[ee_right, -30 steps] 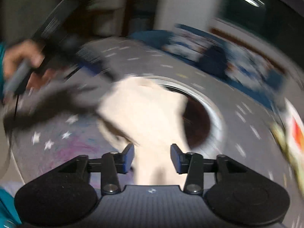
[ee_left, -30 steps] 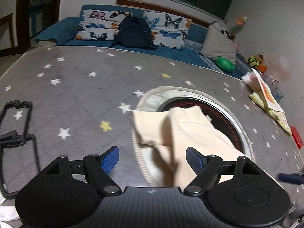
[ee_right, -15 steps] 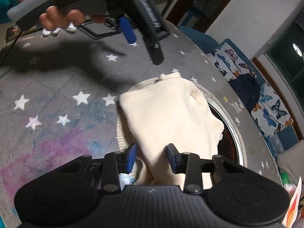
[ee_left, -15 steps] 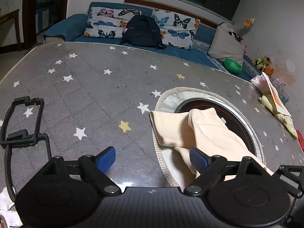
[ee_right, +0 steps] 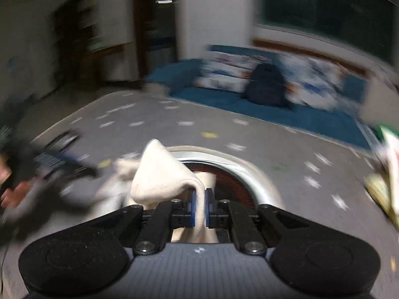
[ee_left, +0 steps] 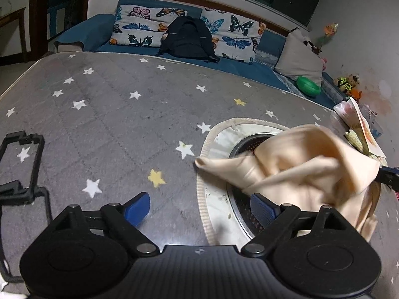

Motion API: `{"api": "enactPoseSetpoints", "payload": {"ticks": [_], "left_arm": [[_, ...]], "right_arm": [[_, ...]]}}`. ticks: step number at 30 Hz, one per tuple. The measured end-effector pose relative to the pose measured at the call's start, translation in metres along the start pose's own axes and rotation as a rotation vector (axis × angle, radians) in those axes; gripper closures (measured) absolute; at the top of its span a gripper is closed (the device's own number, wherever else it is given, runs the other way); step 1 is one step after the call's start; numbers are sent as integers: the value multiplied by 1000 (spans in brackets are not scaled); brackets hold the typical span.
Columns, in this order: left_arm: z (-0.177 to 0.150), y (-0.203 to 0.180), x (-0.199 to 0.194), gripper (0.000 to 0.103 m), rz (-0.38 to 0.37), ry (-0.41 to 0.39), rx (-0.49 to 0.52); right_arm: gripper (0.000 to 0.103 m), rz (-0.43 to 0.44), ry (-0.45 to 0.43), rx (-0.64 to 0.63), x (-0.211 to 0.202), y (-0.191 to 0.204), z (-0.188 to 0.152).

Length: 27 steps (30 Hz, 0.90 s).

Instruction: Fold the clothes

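My work surface is a table under a grey star-print cover [ee_left: 119,114]. Set into it I see a round metal-rimmed recess [ee_left: 239,147] ringed by a pale braided mat [ee_left: 212,137]. A black frame [ee_left: 22,167] lies at the left edge, papers [ee_left: 359,127] at the far right. The cream garment [ee_left: 286,169] drapes over the recess.

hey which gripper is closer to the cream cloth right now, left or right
Right. The right gripper is shut on a fold of the cream cloth, holding it up. The left gripper is open beside it, one fingertip near the cloth's edge, not touching as far as I can tell.
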<state>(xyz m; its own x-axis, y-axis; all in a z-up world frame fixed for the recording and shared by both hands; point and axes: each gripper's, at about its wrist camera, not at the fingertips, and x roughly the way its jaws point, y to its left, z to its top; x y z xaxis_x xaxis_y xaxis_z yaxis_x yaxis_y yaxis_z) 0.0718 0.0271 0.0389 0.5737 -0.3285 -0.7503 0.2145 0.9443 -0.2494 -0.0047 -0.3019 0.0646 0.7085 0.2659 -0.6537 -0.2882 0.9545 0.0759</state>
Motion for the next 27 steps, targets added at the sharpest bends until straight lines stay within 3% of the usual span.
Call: {"api": "enactPoseSetpoints", "payload": {"ticks": [3,5,7,13,16,19,24,27], "left_arm": [[3,-8,8,13,-18,7,11],[5,-15,14,12,-29,13,28],[9,-22,20,12,-39,13,41],[30,-50,37,12,-100,-1,57],[33,-74,45,12,-130,-6,157],[35,-85,60,13,-121,9,186],[31,-90,76,21,-152,51,255],[29,-94,74,22,-164,35,294]], "right_arm": [[94,-19,60,73,9,-20,-11],[81,-39,92,86,14,-25,-19],[75,-70,91,87,14,-29,-22],[68,34,46,21,15,-18,-4],[69,55,63,-38,27,-9,1],[90,89,80,76,41,-22,3],[90,96,116,364,51,-71,-13],[78,126,118,383,49,-80,-19]]}}
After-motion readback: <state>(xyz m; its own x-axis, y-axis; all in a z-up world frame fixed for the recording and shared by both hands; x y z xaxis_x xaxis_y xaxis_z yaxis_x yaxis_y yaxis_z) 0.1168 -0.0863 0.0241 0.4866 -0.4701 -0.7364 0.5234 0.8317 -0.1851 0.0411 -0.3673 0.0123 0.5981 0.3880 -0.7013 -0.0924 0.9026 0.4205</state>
